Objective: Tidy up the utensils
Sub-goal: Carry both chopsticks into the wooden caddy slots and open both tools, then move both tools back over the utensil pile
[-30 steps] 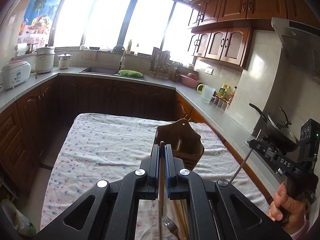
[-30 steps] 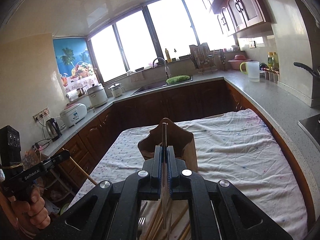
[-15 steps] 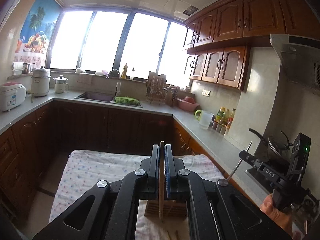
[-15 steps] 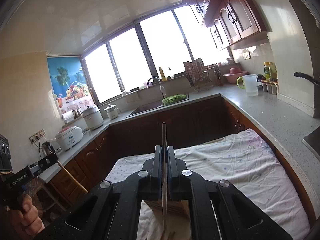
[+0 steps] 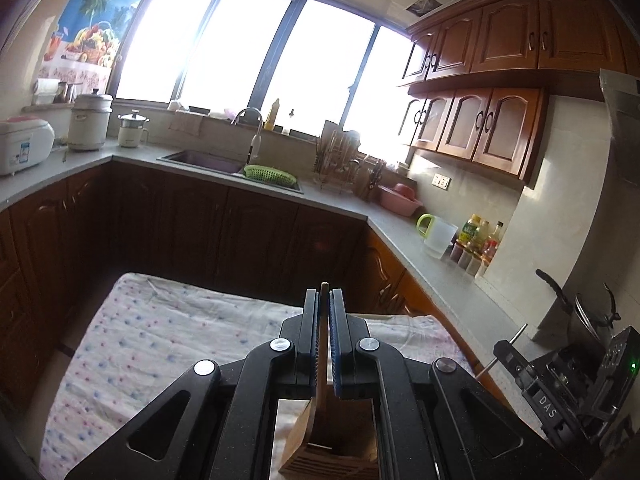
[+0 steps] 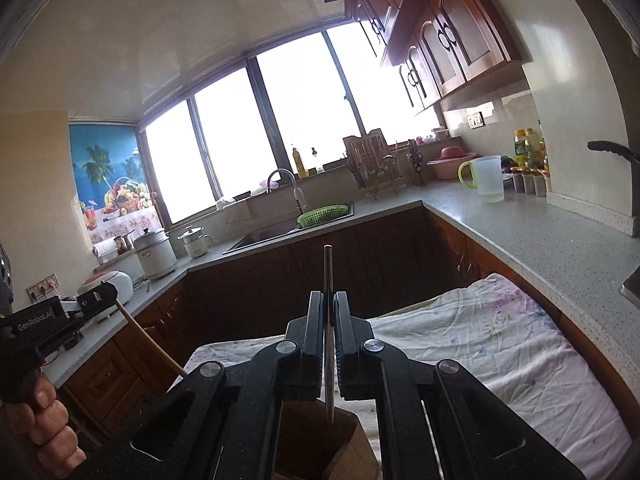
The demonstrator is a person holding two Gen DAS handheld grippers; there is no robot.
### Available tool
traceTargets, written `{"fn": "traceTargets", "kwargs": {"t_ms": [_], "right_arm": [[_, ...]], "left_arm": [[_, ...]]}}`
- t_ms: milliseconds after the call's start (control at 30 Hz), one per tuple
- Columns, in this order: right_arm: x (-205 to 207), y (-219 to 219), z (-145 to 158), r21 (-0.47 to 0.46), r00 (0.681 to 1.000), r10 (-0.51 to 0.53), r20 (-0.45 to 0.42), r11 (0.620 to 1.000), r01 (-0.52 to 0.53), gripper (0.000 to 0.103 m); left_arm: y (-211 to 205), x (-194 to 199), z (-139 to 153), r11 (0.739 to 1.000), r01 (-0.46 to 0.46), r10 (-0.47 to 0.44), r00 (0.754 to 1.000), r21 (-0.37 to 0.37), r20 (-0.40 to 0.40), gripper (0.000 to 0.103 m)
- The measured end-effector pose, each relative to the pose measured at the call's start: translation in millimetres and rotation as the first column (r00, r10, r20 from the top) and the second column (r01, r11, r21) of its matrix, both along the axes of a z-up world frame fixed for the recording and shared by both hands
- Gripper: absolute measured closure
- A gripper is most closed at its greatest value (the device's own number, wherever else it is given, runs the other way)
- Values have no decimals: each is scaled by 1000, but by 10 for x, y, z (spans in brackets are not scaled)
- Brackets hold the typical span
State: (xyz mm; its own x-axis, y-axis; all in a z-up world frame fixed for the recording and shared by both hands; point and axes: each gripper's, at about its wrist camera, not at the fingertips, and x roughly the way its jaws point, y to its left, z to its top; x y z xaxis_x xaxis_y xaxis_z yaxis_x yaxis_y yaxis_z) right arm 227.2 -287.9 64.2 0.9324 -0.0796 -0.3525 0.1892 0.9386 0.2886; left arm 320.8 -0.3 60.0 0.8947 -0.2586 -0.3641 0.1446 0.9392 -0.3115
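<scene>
both grippers hover over the holder [image 5: 332, 444]: left gripper [image 5: 324, 300] pinches a wooden chopstick [image 5: 321, 360], right gripper [image 6: 329, 304] a metal one [image 6: 329, 280]. next: lower, release.

The tablecloth [image 5: 168, 340] is white with small pink and blue dots. Behind it, the cabinets [image 5: 224, 232] are dark brown and the basket [image 5: 270, 173] is green.

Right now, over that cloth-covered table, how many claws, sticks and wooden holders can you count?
Claws: 2 (left claw, right claw, each shut on one stick)
Sticks: 2 (wooden stick, grey stick)
Wooden holder: 1
Total: 5
</scene>
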Motion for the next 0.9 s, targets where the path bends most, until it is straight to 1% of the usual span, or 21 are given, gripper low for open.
{"fn": "traceTargets", "kwargs": {"t_ms": [100,167,267,333,433,567,633,667,700,733,800,833,867,900], "right_arm": [[34,-25,-184,11,1000,-2,-23,1000,3,98],[47,-39,-282,21,999,4,-46,1000,-3,98],[60,-40,-369,28,997,10,-73,1000,-8,97],[56,-51,-377,34,997,10,-81,999,-7,97],[63,-79,-371,47,996,8,-89,999,-4,97],[84,-88,-359,52,995,11,-97,999,-6,97],[87,-73,-348,52,995,12,-102,999,-7,96],[89,-77,-346,53,994,12,-106,999,-6,92],[88,-85,-343,58,994,13,-107,998,-7,92],[80,-90,-334,67,994,16,-109,998,-8,88],[30,-113,-295,89,995,21,-98,996,-13,65],[-11,-127,-266,97,996,21,-84,995,-13,41],[-71,-137,-227,104,998,20,-62,994,-14,26],[-136,-140,-183,108,999,18,-39,994,-14,22]], "left_arm": [[-32,173,-208,1000,-3,3,999,3,-38,100],[-66,240,-310,1000,-5,6,999,15,-47,99],[-22,316,-207,1000,-7,8,999,29,-39,99],[-29,357,-197,999,-2,4,999,32,-45,99],[-59,230,-113,999,-2,4,999,42,-41,98],[-64,163,-103,999,-3,5,999,44,-52,97],[-67,142,-83,999,7,-4,997,36,-80,85],[-52,127,-71,1000,7,-4,997,29,-83,71],[-21,96,-49,1000,2,0,997,25,-79,54],[-5,48,-16,1000,-4,5,998,24,-64,48],[19,-52,44,999,-9,10,999,31,-41,40],[36,-102,71,999,-7,9,999,32,-38,37],[57,-163,95,999,-9,10,999,33,-32,32],[80,-246,102,999,-12,13,1000,37,-23,31]]}}
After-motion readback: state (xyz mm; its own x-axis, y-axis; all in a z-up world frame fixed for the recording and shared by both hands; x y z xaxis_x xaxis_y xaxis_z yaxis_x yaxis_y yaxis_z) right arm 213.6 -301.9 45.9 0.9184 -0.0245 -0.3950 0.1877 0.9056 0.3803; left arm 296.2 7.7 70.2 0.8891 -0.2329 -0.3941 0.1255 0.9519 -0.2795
